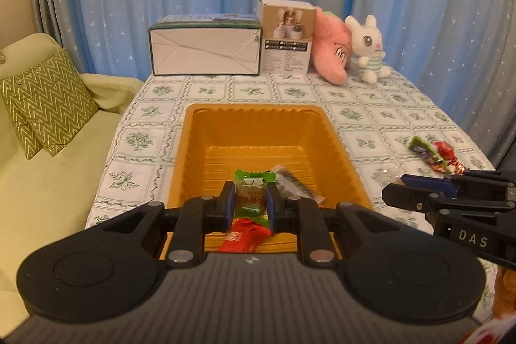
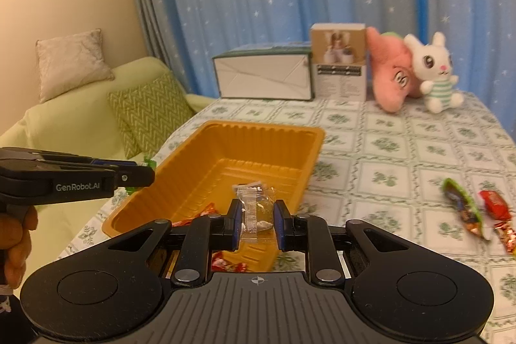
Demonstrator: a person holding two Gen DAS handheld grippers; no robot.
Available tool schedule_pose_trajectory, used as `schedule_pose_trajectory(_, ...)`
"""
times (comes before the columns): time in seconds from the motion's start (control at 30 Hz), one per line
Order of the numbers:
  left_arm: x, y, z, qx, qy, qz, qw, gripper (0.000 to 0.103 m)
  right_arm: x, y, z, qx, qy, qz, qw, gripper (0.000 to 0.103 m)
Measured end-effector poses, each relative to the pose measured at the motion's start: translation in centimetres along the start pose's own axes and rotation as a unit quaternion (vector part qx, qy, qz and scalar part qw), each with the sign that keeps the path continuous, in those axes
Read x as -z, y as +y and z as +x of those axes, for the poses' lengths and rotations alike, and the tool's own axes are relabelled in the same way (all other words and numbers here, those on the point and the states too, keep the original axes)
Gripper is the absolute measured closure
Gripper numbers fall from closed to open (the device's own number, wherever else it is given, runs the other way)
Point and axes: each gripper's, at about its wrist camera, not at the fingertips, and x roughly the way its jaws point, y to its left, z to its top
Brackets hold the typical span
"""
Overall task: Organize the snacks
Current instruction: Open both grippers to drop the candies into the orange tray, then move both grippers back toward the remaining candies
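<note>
An orange plastic tray lies on the tablecloth. My left gripper hangs over its near end, shut on a green-wrapped snack. Below it in the tray lie a red-wrapped snack and a clear-and-dark packet. My right gripper is shut on a clear-wrapped snack above the tray, where red candies lie. Each gripper shows side-on in the other's view: the right one beside the tray, the left one at the tray's left edge.
Two loose snacks lie on the cloth right of the tray, one green and dark and one red. At the table's far end stand a white box, a smaller box and two plush toys. A green sofa flanks the table's left.
</note>
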Motion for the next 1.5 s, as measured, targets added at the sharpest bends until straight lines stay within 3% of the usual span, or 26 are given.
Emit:
schedule_pose_trajectory(0.47,1.3,1.3,2.5,-0.001,0.020,-0.007,0.9998,0.085,0.1,0.2,2.6,-0.008,0.022,0.006,1.000,0.082)
schedule_pose_trajectory(0.97,1.2,2.4,2.1,-0.009,0.003,-0.021,0.9997,0.079,0.1,0.6,3.2,-0.015,0.026,0.010,1.000,0.082)
schedule_pose_trajectory(1.2,1.2,2.7,2.0,-0.011,0.001,-0.024,0.9997,0.077,0.1,0.6,3.2,-0.023,0.008,0.015,1.000,0.081)
schedule_pose_trajectory(1.23,1.2,2.7,2.0,-0.011,0.001,-0.024,0.9997,0.076,0.1,0.5,3.2,-0.024,0.009,0.018,1.000,0.074)
schedule_pose_trajectory(1.27,1.2,2.7,2.0,-0.011,0.000,-0.023,0.9997,0.076,0.1,0.3,3.1,-0.024,0.009,0.023,0.999,0.055)
schedule_pose_trajectory(1.33,1.2,2.7,1.9,-0.010,-0.001,-0.023,0.9997,0.076,0.1,-0.1,2.7,-0.018,-0.003,0.032,0.999,0.038)
schedule_pose_trajectory(1.5,1.1,2.5,1.7,-0.008,-0.005,-0.023,0.9997,0.073,-0.1,-2.1,1.5,0.008,-0.009,0.070,0.997,0.038)
